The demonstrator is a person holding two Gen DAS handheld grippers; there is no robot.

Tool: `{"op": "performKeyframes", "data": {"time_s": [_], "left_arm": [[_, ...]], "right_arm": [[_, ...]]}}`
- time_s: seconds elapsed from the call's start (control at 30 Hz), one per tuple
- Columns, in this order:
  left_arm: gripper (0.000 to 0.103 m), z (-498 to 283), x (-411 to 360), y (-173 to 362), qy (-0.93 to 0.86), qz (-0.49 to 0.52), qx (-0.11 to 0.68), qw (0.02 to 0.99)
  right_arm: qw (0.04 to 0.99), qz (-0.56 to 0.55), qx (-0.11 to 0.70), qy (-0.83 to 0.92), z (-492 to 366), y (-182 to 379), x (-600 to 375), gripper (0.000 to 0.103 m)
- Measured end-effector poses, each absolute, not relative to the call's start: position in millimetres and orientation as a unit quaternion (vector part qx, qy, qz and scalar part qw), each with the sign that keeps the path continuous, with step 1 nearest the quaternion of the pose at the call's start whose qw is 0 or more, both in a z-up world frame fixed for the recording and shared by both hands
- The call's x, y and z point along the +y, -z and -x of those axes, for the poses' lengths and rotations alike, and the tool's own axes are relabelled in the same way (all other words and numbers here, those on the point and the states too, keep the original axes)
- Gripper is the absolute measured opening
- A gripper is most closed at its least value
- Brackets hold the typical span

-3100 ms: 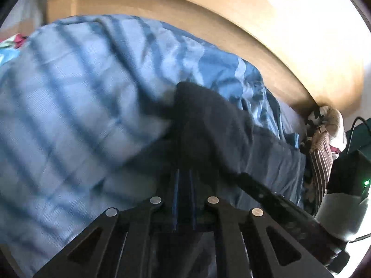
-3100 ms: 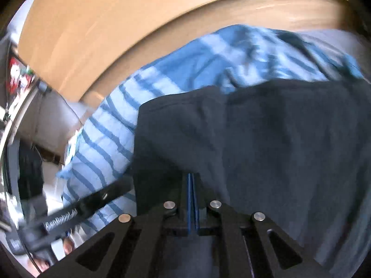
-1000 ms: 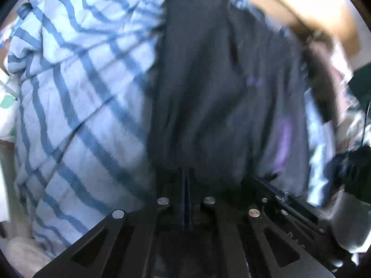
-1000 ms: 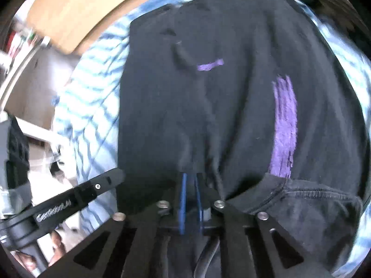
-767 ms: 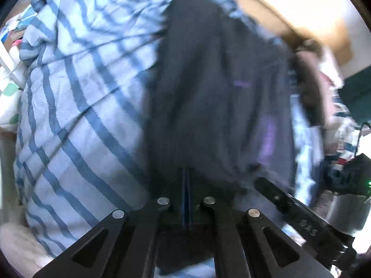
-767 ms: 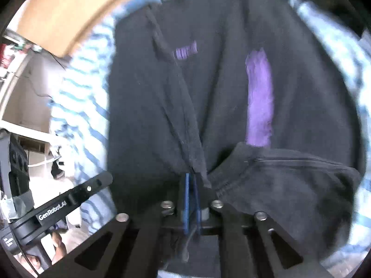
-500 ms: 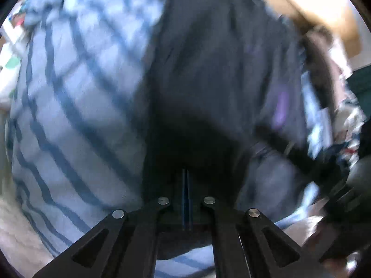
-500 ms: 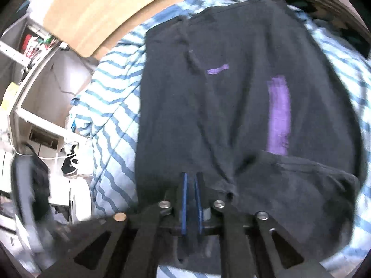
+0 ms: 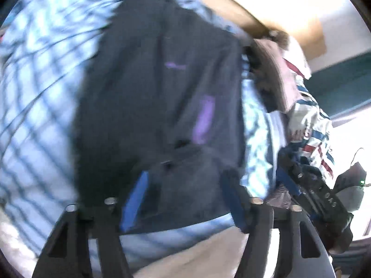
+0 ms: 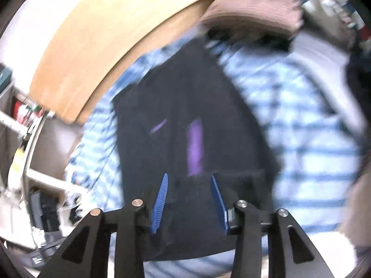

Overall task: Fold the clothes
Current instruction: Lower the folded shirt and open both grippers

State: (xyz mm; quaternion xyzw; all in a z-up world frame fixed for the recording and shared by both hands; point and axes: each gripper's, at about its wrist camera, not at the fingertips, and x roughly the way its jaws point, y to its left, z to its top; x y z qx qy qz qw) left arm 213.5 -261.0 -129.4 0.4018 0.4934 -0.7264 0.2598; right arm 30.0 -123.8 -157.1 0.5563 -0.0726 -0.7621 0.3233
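A black T-shirt (image 9: 143, 97) with purple marks lies spread flat on a blue-and-white striped bed cover (image 9: 39, 88). Its near part is folded over in a darker flap (image 9: 185, 185). My left gripper (image 9: 185, 178) hovers open over that flap, with nothing between its blue pads. In the right wrist view the same black T-shirt (image 10: 185, 120) lies ahead, and my right gripper (image 10: 189, 180) stands open just above its near edge. The right gripper (image 9: 310, 197) also shows at the right edge of the left wrist view. Both views are motion-blurred.
A wooden headboard (image 10: 111, 37) runs along the far side of the bed. A pile of other clothes (image 9: 289, 88) sits to the right of the T-shirt. White shelving (image 10: 25, 153) with clutter stands at the left in the right wrist view.
Both grippers were shut on the T-shirt's near edge; both now stand open and have drawn back. The T-shirt lies flat on the bed cover.
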Motion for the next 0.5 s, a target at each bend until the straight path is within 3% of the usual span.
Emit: {"op": "performKeyframes", "data": {"time_s": [0.13,0.5], "left_arm": [[0.067,-108,-252,160,0.728,-0.446,0.469,0.227],[0.066,-46,-172,212,0.682,-0.623,0.35,0.155]], "right_arm": [[0.277,-0.583,-0.039,0.763,2,160,-95,0.053],[0.26,-0.647,-0.051,0.715,40,230,-60,0.057]]}}
